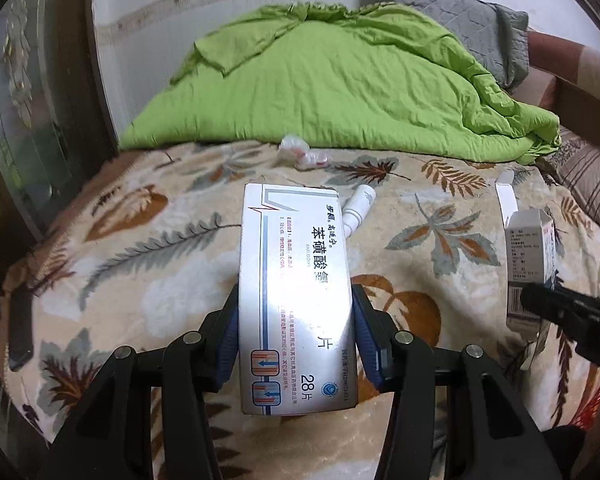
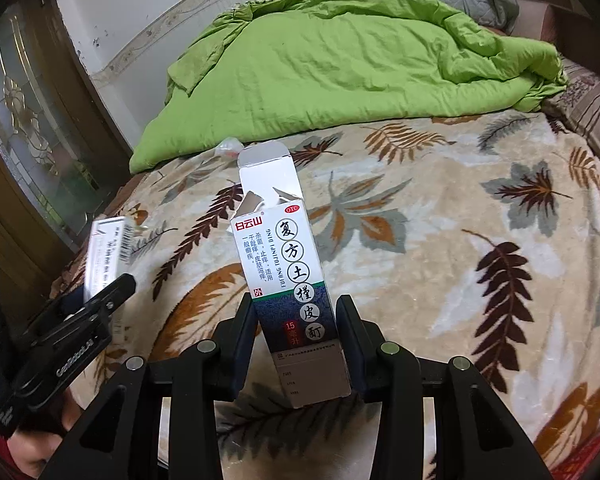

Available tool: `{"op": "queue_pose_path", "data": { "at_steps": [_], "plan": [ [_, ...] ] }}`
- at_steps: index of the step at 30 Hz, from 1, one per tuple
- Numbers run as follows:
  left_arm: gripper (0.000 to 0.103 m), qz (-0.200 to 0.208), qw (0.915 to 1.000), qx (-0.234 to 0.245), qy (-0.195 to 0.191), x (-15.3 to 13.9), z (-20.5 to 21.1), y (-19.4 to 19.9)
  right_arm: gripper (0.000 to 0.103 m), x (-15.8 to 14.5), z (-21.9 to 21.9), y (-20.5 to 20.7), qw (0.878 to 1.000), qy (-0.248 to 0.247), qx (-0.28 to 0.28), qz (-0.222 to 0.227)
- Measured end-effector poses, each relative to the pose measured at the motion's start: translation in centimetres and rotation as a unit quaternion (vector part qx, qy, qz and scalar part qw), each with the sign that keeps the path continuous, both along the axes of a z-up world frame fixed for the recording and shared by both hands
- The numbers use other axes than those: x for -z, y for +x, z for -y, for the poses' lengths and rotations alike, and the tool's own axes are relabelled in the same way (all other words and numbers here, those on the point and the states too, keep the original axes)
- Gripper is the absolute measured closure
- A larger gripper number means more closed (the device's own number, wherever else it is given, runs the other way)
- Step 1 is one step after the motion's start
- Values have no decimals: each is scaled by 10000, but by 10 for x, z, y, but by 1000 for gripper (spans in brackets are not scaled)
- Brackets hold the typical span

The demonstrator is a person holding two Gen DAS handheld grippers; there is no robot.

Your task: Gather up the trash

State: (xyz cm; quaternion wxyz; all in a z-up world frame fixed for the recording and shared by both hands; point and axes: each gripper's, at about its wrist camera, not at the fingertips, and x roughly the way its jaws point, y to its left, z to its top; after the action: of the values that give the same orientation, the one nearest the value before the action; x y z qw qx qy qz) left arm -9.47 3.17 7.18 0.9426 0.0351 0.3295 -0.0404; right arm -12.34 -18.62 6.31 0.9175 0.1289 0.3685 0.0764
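my left gripper (image 1: 296, 336) pinches a silver box (image 1: 296, 296), my right gripper (image 2: 296, 340) a torn carton (image 2: 292, 300). ahead of the left one, a small bottle (image 1: 360, 204) and wrappers (image 1: 304, 152) remain on the blanket (image 1: 440, 240).

Dim indoor light, glare, fisheye-warped edges
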Motion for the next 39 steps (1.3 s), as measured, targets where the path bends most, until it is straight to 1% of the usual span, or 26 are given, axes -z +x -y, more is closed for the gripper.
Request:
{"op": "queue_pose_path", "data": {
  "at_steps": [2, 5, 17, 30, 39],
  "plan": [
    [54, 58, 9999, 9, 88, 1, 3, -2, 60, 1, 0, -1, 10000, -37, 39, 14],
    [54, 122, 9999, 17, 114, 1, 4, -3, 60, 3, 1, -1, 9999, -48, 125, -30],
    [54, 207, 9997, 23, 105, 2, 5, -4, 60, 6, -1, 2, 9996, -196, 191, -73],
    [54, 156, 9999, 4, -26, 0, 0, -3, 60, 5, -2, 1, 9994, -266, 199, -88],
    [54, 172, 9998, 10, -24, 1, -1, -4, 60, 5, -3, 1, 9993, -298, 197, -77]
  ]
}}
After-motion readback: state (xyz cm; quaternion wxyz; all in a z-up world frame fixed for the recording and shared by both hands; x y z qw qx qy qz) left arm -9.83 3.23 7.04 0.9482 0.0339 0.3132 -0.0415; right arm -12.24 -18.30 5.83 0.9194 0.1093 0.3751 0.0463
